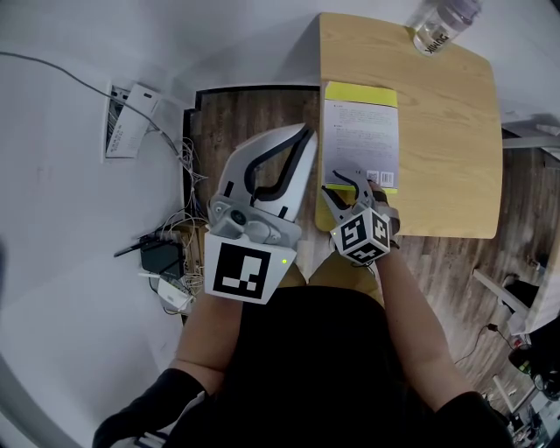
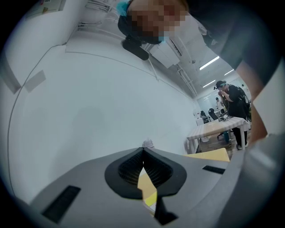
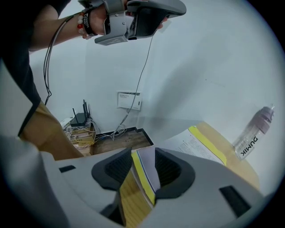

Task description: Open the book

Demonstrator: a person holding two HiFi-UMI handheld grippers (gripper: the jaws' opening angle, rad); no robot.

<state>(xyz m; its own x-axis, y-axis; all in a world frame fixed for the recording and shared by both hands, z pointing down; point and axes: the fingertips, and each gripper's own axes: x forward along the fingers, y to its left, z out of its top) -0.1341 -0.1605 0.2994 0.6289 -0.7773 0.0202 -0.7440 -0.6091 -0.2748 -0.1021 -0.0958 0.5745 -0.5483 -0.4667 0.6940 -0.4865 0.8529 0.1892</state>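
Observation:
A thin book [image 1: 360, 131] with a white cover and a yellow strip lies flat on the light wooden table [image 1: 446, 131]. My right gripper [image 1: 348, 181] is at the book's near edge. In the right gripper view it [image 3: 143, 167] is shut on the book's cover edge, with a white and yellow sheet pinched between the pads; the rest of the book [image 3: 196, 142] stretches away. My left gripper [image 1: 304, 133] hangs raised in the air left of the table. Its jaws [image 2: 143, 153] are shut, tips touching, with nothing between them.
A clear plastic bottle [image 1: 442, 22] stands at the table's far edge and also shows in the right gripper view [image 3: 254, 133]. On the floor to the left lie a router [image 1: 162, 254] and tangled cables. A person [image 2: 231, 98] stands far off by other tables.

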